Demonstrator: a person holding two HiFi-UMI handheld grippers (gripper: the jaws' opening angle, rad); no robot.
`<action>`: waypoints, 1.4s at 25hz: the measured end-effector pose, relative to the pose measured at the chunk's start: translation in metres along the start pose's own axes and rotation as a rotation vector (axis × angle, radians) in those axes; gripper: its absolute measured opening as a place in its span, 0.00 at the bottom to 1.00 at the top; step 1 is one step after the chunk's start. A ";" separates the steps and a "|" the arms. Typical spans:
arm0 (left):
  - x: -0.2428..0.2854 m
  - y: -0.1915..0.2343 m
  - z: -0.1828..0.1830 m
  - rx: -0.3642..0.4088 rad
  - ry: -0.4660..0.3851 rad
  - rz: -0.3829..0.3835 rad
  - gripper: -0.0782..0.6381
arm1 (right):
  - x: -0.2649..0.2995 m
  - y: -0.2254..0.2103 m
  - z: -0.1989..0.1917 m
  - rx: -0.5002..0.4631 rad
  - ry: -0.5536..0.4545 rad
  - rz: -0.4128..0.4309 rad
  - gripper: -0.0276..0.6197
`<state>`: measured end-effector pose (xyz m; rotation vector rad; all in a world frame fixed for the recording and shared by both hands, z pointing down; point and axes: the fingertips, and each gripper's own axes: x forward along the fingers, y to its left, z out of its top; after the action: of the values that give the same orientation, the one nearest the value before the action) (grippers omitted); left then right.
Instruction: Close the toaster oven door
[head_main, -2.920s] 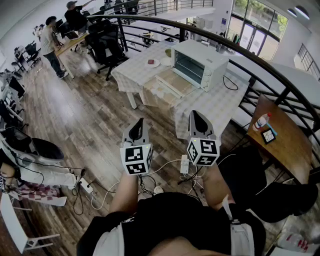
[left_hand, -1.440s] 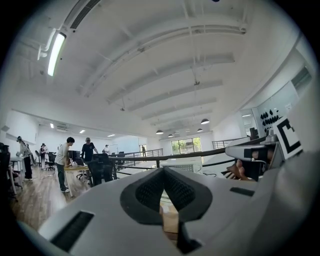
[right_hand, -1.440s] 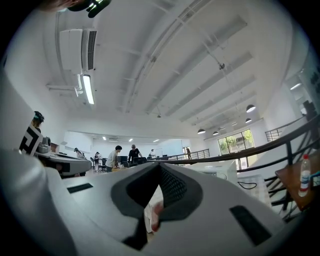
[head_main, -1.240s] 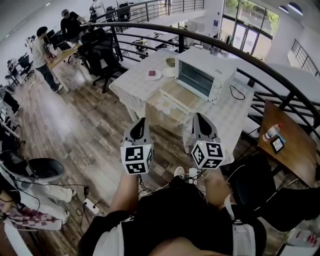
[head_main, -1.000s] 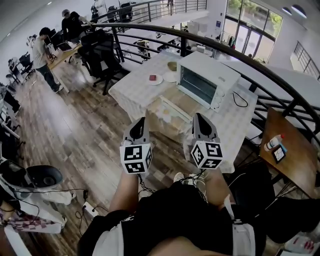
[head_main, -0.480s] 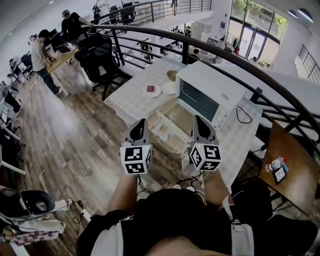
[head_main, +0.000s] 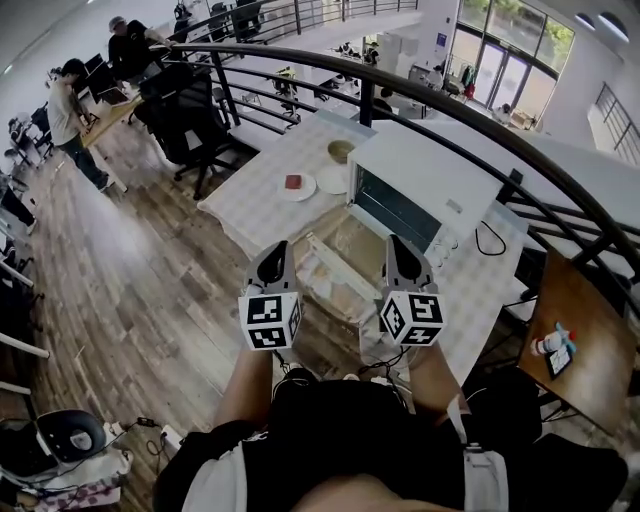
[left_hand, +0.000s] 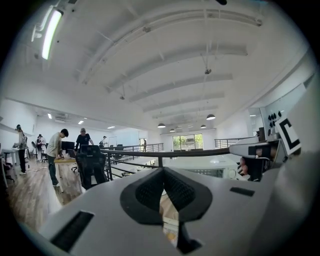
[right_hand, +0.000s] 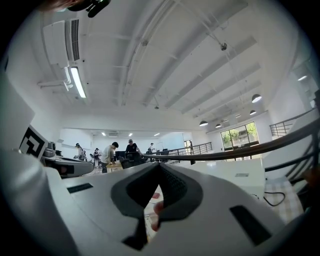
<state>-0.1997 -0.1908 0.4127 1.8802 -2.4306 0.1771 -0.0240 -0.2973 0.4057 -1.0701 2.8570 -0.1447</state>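
Note:
A white toaster oven (head_main: 425, 180) stands on a checked-cloth table (head_main: 250, 205). Its glass door (head_main: 345, 262) hangs open, folded down flat toward me. I hold both grippers side by side in front of the table, above the floor and short of the door. My left gripper (head_main: 273, 255) is shut and empty, left of the door's near edge. My right gripper (head_main: 398, 248) is also shut with nothing in it, its tip over the door's right end. The fingertips of the left gripper (left_hand: 161, 170) and of the right gripper (right_hand: 159, 166) meet in the gripper views.
A plate (head_main: 296, 184) with a red item, a second plate (head_main: 331, 178) and a bowl (head_main: 341, 150) sit left of the oven. A black railing (head_main: 470, 135) arcs over the scene. Office chairs (head_main: 185, 100) and people (head_main: 65, 105) are at the far left. A wooden side table (head_main: 575, 340) stands right.
The table and toaster oven have drawn nearer and lower in the head view as I walked toward them. Both grippers stay shut in the same pose.

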 end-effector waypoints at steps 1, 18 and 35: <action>0.008 0.003 -0.001 0.001 0.003 -0.012 0.13 | 0.005 0.000 -0.002 -0.001 0.005 -0.008 0.04; 0.099 0.049 -0.077 0.051 0.202 -0.237 0.28 | 0.057 -0.004 -0.030 0.028 0.084 -0.161 0.04; 0.145 0.045 -0.230 0.074 0.489 -0.432 0.29 | 0.055 -0.015 -0.070 -0.010 0.201 -0.310 0.04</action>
<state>-0.2841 -0.2894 0.6563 2.0375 -1.6908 0.6195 -0.0638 -0.3406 0.4743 -1.5792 2.8396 -0.2728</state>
